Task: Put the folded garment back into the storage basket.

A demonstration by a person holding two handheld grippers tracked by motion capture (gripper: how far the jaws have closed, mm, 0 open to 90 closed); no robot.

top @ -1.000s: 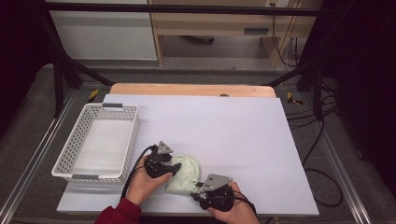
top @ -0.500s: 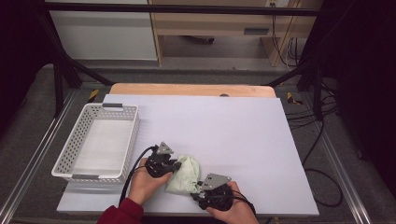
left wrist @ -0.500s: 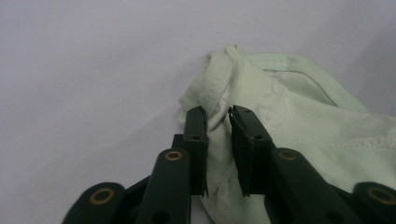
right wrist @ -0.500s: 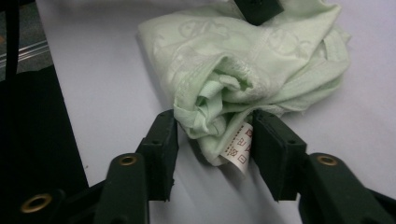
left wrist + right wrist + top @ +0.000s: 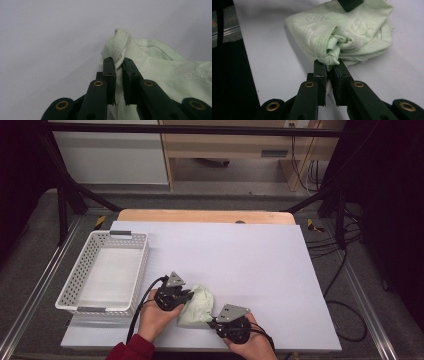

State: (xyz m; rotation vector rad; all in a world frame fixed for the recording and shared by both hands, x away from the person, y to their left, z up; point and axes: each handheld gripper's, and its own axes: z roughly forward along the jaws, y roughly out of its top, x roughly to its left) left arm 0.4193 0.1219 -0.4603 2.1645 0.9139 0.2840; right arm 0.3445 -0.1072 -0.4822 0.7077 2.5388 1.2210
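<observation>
A white table (image 5: 260, 260) bears a white basket (image 5: 70, 292), well left of both grippers. The crumpled pale-green garment (image 5: 197, 305) lies between them; the left gripper (image 5: 118, 65) and right gripper (image 5: 329, 67) have just closed, each pinching an edge. The grasp looks done; next probably comes lifting together.

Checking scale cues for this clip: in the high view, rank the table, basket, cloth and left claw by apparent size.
1. Table, largest by far.
2. Basket.
3. Cloth.
4. Left claw, about as big as the cloth and nearer the camera, so the last two stay unsure.
</observation>
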